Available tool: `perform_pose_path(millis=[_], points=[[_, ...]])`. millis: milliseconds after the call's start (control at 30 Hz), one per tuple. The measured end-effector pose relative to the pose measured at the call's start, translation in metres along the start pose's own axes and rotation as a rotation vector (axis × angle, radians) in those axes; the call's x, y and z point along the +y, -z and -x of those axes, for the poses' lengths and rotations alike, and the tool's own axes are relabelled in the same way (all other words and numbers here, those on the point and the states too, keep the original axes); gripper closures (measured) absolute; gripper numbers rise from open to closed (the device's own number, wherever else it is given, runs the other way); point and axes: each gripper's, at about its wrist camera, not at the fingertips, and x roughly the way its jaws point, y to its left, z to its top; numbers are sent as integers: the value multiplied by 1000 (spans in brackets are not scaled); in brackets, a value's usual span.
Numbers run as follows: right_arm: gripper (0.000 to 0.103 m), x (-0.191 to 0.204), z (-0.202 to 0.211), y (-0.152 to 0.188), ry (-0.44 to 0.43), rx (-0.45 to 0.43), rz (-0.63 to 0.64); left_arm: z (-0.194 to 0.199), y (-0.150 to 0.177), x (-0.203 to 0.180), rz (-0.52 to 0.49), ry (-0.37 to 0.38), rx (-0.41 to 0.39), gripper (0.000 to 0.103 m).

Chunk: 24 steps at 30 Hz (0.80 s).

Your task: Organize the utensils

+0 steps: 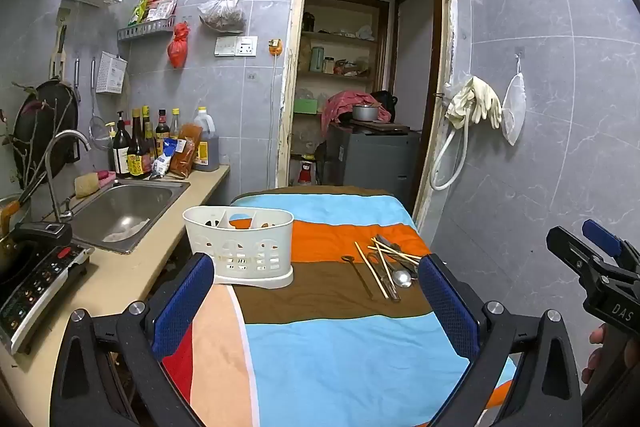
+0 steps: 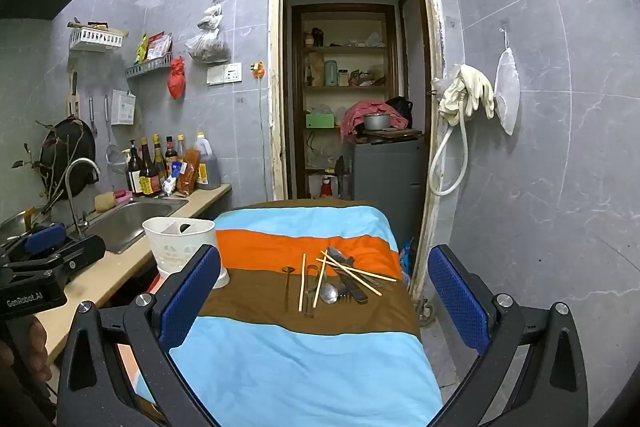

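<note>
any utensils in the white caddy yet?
No: the caddy compartments show only cloth through them, and the utensils lie loose on the striped cloth.

Right gripper (image 2: 324,291) wide open above striped cloth (image 2: 304,359); chopsticks (image 2: 352,269), spoon (image 2: 329,293) piled right of white caddy (image 2: 176,243).

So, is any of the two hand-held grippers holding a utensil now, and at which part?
No, nothing is held. The left hand-held gripper and the right hand-held gripper are both open, and the utensils lie on the striped cloth.
</note>
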Motion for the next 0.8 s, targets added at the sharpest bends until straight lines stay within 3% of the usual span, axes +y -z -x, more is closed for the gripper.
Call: perform_pose_path(millis=[800], points=[[1, 6, -4, -1, -3, 5, 2, 2, 0, 6, 9, 4, -8, 1]])
